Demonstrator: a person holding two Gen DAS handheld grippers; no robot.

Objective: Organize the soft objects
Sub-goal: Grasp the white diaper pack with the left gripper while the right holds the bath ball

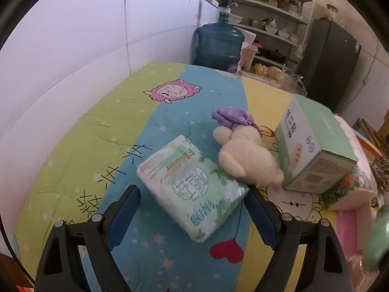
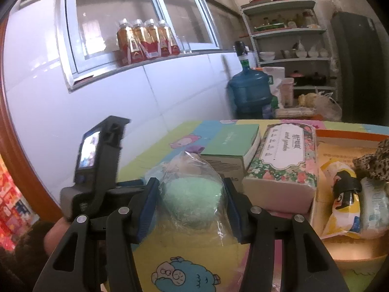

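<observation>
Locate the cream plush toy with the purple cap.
Left wrist view, centre-right: the cream plush toy lies on the quilt between the green tissue pack and green box.

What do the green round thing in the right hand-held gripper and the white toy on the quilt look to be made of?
Green round thing: probably a soft, matte sponge or puff, with a fine grainy surface, inside a clear glossy plastic bag that wrinkles and glints. The right hand-held gripper is shut on it.
White toy: plush, with a fuzzy cream pile and blurred soft edges; the filling is hidden.
</observation>
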